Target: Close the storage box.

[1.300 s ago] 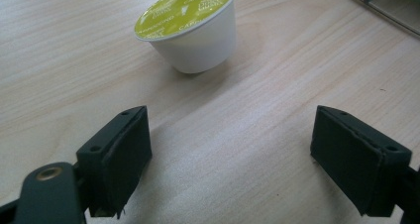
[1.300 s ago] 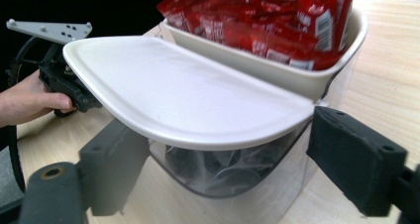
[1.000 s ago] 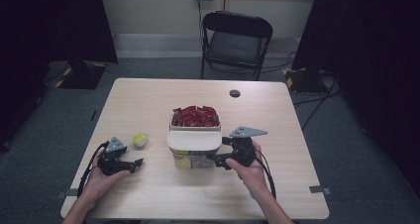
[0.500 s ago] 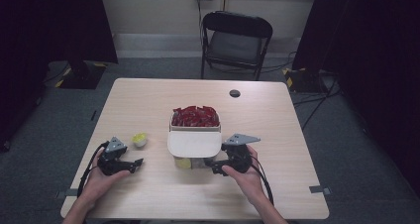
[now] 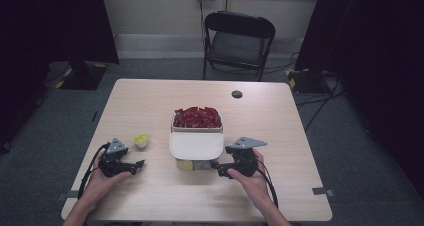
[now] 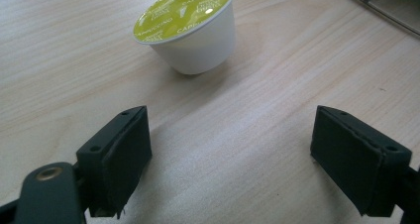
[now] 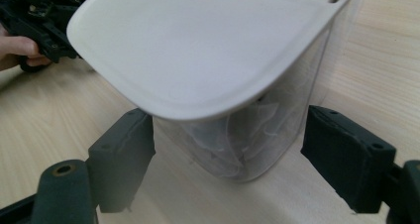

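The white lid hides most of the clear bin; its contents are blurred.

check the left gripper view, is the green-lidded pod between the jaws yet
No, the green-lidded pod stands on the table ahead of the open jaws, clear of both.

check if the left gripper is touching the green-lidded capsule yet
Apart. The left gripper view shows the left gripper with jaws wide open and bare table between its pads and the capsule ahead.
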Tool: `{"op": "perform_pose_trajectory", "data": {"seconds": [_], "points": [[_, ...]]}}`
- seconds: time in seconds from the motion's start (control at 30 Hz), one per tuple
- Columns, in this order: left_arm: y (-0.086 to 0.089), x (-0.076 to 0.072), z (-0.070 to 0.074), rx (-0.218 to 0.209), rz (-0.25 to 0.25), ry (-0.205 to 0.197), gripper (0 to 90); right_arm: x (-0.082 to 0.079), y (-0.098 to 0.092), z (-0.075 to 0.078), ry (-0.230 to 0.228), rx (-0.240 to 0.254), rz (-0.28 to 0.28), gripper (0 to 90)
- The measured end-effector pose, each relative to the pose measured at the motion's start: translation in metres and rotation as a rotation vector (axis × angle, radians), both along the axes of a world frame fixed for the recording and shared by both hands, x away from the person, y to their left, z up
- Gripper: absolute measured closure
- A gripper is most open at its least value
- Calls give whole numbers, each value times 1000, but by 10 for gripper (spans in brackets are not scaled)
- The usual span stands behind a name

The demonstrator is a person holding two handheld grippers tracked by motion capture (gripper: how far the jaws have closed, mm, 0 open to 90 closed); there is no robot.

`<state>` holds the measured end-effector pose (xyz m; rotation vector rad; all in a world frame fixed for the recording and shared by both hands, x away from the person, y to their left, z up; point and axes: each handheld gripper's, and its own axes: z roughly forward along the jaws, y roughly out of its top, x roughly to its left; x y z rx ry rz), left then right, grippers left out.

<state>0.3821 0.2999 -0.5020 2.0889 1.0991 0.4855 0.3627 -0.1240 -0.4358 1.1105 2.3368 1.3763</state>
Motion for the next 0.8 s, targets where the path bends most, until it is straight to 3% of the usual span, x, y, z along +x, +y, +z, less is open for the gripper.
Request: {"op": "perform_pose_trajectory", "data": {"seconds": [0.1,0.3,0.53,0.8], "points": [[0,0,0,0,0,0,153,-2,-8,3,-6,-11,-11,199],[0,0,0,0,0,0,153,-4,-29,10,-20,16,-68,200],[1,2,0,-2,21,2,153,4,-50,22,-48,32,-128,189],[2,4,0,0,24,0,152,19,-72,12,-24,-5,-196,187]]}}
